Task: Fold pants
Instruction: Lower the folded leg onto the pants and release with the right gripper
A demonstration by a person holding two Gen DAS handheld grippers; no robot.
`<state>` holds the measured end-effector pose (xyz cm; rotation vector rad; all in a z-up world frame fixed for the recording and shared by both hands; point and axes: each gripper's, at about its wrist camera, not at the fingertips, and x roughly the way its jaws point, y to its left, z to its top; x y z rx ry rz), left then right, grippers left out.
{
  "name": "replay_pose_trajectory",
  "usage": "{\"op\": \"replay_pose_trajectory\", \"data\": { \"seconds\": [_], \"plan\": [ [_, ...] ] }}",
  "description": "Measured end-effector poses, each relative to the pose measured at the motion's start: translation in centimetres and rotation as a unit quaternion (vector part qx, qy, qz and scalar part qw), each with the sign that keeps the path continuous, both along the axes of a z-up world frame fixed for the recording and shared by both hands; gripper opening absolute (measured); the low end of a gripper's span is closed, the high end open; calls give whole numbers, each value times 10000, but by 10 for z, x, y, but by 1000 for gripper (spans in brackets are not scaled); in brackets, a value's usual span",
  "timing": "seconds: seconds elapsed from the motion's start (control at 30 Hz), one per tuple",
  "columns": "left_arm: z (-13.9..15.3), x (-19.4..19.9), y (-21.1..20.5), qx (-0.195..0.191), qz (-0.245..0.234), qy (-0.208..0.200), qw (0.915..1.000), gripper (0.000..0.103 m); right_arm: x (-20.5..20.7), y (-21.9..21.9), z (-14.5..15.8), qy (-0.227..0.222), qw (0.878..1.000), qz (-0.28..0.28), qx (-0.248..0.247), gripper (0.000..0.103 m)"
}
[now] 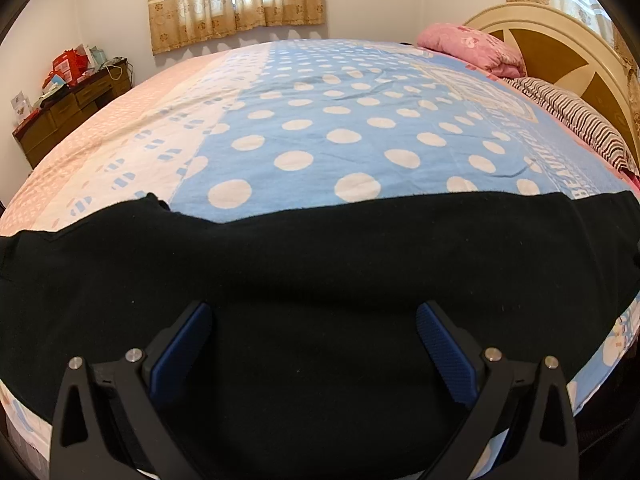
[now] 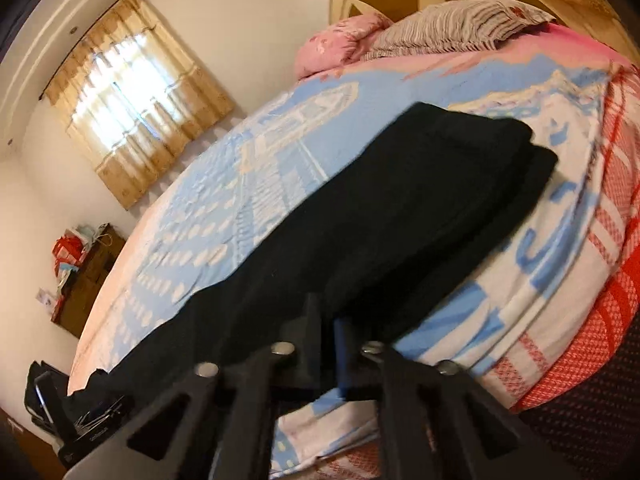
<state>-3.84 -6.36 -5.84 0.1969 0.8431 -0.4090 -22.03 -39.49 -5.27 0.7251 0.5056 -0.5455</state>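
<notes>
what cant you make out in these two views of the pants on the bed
- Left wrist view: both ends of the black pants run past the frame edges; the open left gripper hovers over plain dark cloth, so seams are unreadable.
- Right wrist view: motion blur; whether the right gripper pinches cloth is unclear, its fingers merging with the fabric.
- Clutter on the dresser is too small.
</notes>
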Motion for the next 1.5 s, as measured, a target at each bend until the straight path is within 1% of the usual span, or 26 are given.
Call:
{"op": "replay_pose_trajectory", "data": {
  "seconds": [0.03, 0.07, 0.13, 0.2, 0.23, 0.43, 0.47, 0.5, 0.53, 0.57, 0.67, 0.73, 0.8, 0.87, 0.93, 0.97, 1.0, 1.03, 1.07, 1.13, 1.17, 1.23, 1.27, 1.33, 1.4, 1.5],
  "plan": [
    [0, 0, 0, 3, -1, -8, 10000, 103, -1, -2, -1, -53, 10000, -2, 69, 3],
    [0, 0, 0, 7, -4, -8, 10000, 103, -3, -1, 1, -49, 10000, 1, 32, 3],
    [0, 0, 0, 16, -22, -10, 10000, 103, -5, 2, 6, 38, 9999, 6, -111, 3],
    [1, 1, 1, 23, -37, -5, 10000, 103, -8, 4, 8, 101, 9999, 1, -113, 3],
    [1, 1, 1, 30, -42, -8, 10000, 103, -11, 2, 6, 169, 9998, -19, -66, 3],
    [2, 4, 3, 79, 18, -19, 10000, 103, -18, -3, 2, 104, 9998, 18, 162, 4],
    [2, 4, 3, 87, 22, -12, 10000, 103, -22, -6, 4, 68, 9992, -34, 385, 4],
    [1, 4, 2, 94, 29, -21, 9999, 103, -28, -8, 7, 48, 9987, -131, 488, 5],
    [1, 4, 2, 100, 29, -39, 9999, 103, -35, -8, 12, 29, 9984, -301, 476, 5],
    [2, 3, 2, 110, 23, -55, 9999, 103, -44, -7, 22, 20, 9982, -556, 218, 5],
    [3, 4, 2, 104, 56, -79, 9999, 103, -54, -8, 48, -36, 9937, -933, -627, 5],
    [4, 4, 3, 105, 95, -122, 9998, 103, -47, -16, 56, -62, 9940, -834, -710, 5],
    [6, 3, 2, 125, 105, -182, 9997, 103, -31, -28, 62, -64, 9949, -645, -772, 5],
    [7, 2, 3, 135, 113, -223, 9996, 103, -14, -38, 64, 79, 9950, -451, -884, 5],
    [9, 2, 4, 134, 154, -269, 9994, 103, 2, -46, 58, 301, 9945, -291, -960, 5],
    [10, 2, 4, 140, 175, -295, 9993, 103, 7, -54, 51, 494, 9945, -292, -878, 5],
    [9, 2, 4, 155, 186, -300, 9993, 103, 9, -63, 39, 798, 9939, -382, -661, 3],
    [8, 3, 4, 186, 195, -283, 9992, 103, 8, -70, 30, 958, 9932, -467, -476, 1],
    [6, 4, 3, 224, 200, -252, 9992, 103, -5, -76, 25, 544, 9970, -460, -292, 0],
    [2, 5, 4, 263, 195, -198, 9993, 103, -21, -79, 27, 313, 9971, -679, -146, 0],
    [1, 5, 5, 238, 189, -195, 9993, 103, -30, -78, 34, 179, 9960, -865, -159, 4],
    [2, 6, 6, 228, 181, -190, 9994, 103, -40, -74, 45, -68, 9953, -902, -352, 4],
    [2, 6, 6, 237, 183, -185, 9994, 103, -44, -72, 53, -168, 9949, -838, -528, 4],
    [5, 7, 7, 219, 206, -193, 9994, 103, -46, -73, 60, -160, 9941, -842, -670, 4],
    [8, 7, 7, 186, 212, -226, 9993, 103, -45, -80, 63, -47, 9940, -843, -700, 7],
    [12, 6, 8, 84, 208, -270, 9994, 103, -35, -91, 55, 339, 9946, -787, -582, 12]
  ]
}}
